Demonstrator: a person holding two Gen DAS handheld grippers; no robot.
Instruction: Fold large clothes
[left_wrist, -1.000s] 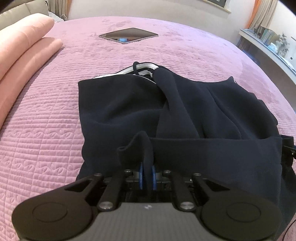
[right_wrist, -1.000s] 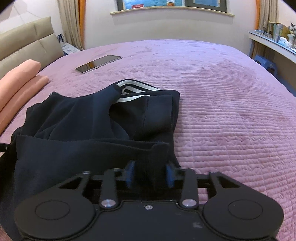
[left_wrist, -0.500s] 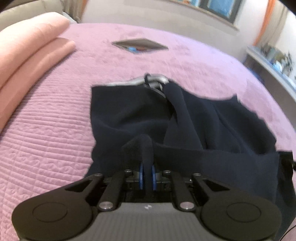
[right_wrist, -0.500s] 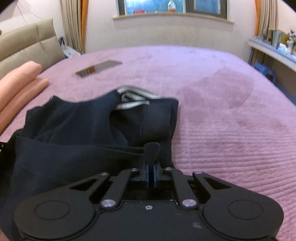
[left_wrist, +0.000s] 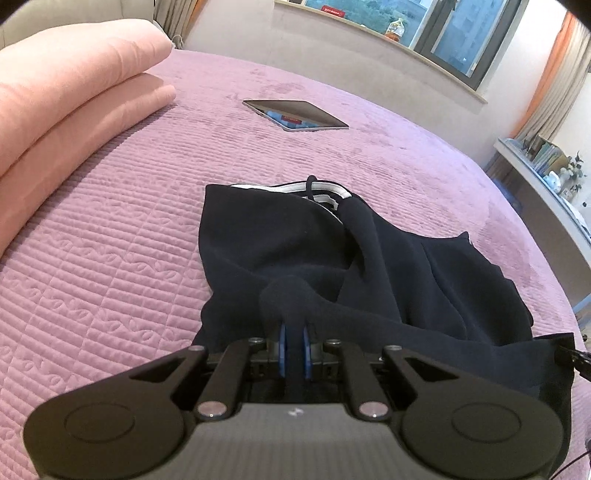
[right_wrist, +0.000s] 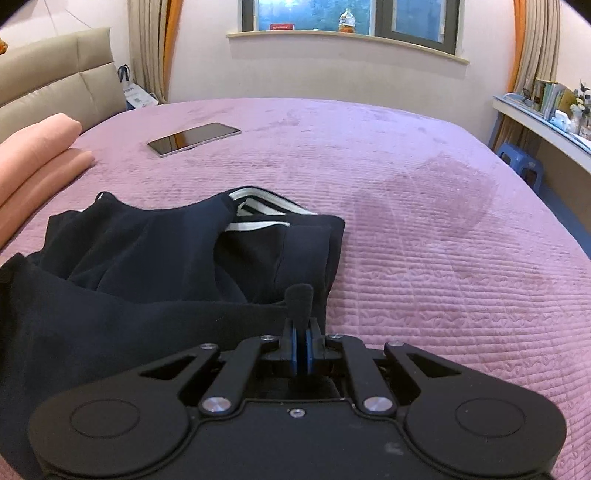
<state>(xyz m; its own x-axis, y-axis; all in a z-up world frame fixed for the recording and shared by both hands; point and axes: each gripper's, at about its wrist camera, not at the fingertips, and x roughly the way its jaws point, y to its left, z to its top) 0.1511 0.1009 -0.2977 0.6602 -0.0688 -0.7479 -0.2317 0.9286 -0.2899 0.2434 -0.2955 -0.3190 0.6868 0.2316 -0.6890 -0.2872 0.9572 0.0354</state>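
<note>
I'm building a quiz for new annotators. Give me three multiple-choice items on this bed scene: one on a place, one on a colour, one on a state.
1. Where does the tablet lie?
A. On the purple bedspread, beyond the garment
B. On top of the garment
C. On the windowsill

2. What colour is the garment?
A. Red
B. Dark navy with white stripes at one edge
C. Yellow

3. How does the right gripper stand?
A. Wide open above the cover
B. Shut on nothing
C. Shut on a pinch of the garment

Answers:
1. A: both views show the tablet flat on the bedspread, apart from the cloth.
2. B: the fabric is dark, with white bands at its far edge.
3. C: dark cloth sticks up between the blue fingers; the left gripper pinches the garment likewise.
</note>
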